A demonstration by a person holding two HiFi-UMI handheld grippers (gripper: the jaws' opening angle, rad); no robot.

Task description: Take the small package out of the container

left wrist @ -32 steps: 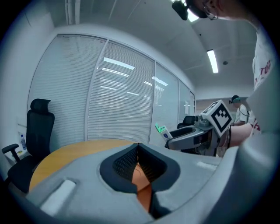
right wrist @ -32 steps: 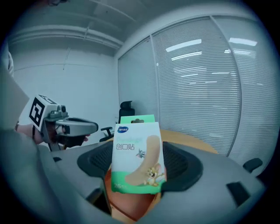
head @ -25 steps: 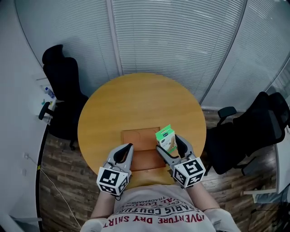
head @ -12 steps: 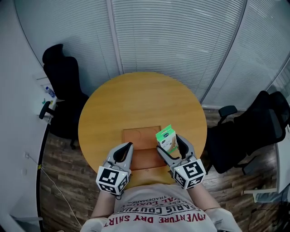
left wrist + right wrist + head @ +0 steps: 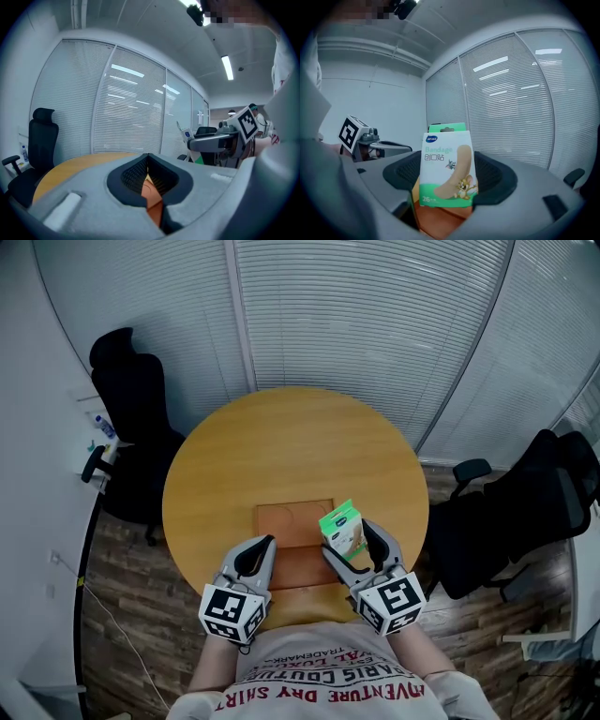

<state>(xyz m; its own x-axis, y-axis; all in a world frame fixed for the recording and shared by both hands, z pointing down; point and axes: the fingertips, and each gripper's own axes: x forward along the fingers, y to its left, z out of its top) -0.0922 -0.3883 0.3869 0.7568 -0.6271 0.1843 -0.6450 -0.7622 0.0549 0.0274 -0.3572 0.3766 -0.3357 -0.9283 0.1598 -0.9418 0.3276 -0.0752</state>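
A small green and white bandage package (image 5: 342, 529) stands upright between the jaws of my right gripper (image 5: 345, 540), which is shut on it just above the right edge of the flat brown container (image 5: 291, 521). In the right gripper view the package (image 5: 447, 171) fills the middle and the brown container (image 5: 440, 220) lies below it. My left gripper (image 5: 265, 543) is at the container's left edge, its jaws closed together. In the left gripper view a strip of the brown container (image 5: 153, 208) shows in the slit of my left gripper (image 5: 149, 173).
The container lies at the near edge of a round wooden table (image 5: 291, 446). Black office chairs stand at the far left (image 5: 131, 381) and at the right (image 5: 534, 493). Window blinds close off the back. The person's torso is right behind both grippers.
The right gripper and the package have shifted very slightly to the left. The left gripper and the container have not moved.
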